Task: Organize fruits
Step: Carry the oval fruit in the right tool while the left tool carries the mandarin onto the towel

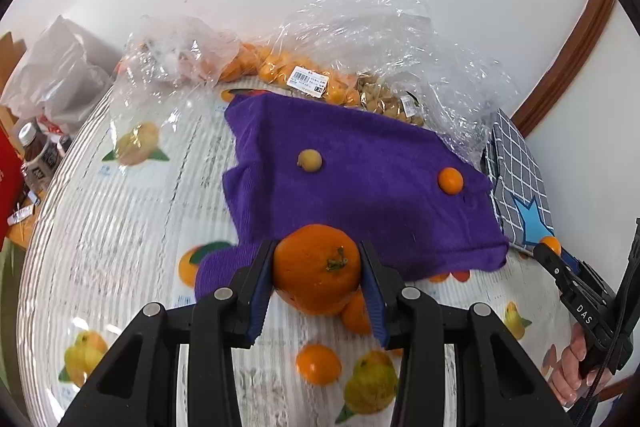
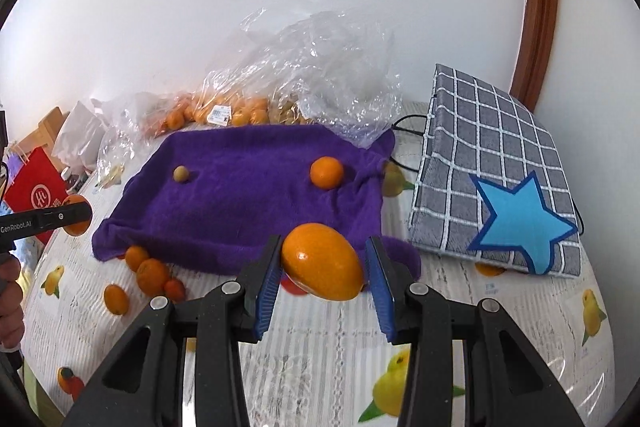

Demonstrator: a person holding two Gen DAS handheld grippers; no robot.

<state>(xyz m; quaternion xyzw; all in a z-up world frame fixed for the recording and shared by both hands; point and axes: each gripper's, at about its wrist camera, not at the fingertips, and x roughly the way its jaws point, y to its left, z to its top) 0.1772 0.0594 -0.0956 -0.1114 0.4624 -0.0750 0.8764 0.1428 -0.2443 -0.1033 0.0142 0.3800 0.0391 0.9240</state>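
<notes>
My left gripper (image 1: pixel 318 267) is shut on a large orange (image 1: pixel 316 267) with a green stem, held above the front edge of the purple towel (image 1: pixel 360 187). My right gripper (image 2: pixel 322 263) holds an oval kumquat (image 2: pixel 322 261) between its pads; the left pad touches it, and a gap shows at the right pad. On the towel lie a small yellow-green fruit (image 1: pixel 309 160) (image 2: pixel 181 173) and a small orange (image 1: pixel 450 180) (image 2: pixel 327 172). Loose oranges (image 2: pixel 150 275) lie by the towel's front left corner. The right gripper also shows in the left wrist view (image 1: pixel 554 251).
Clear plastic bags of oranges and nuts (image 1: pixel 312 75) (image 2: pixel 280 95) lie behind the towel against the wall. A grey checked cloth with a blue star (image 2: pixel 492 179) lies to the right. Bottles (image 1: pixel 38 155) and a red bag (image 2: pixel 34 191) stand at the left. The tablecloth (image 1: pixel 120 227) has printed fruit.
</notes>
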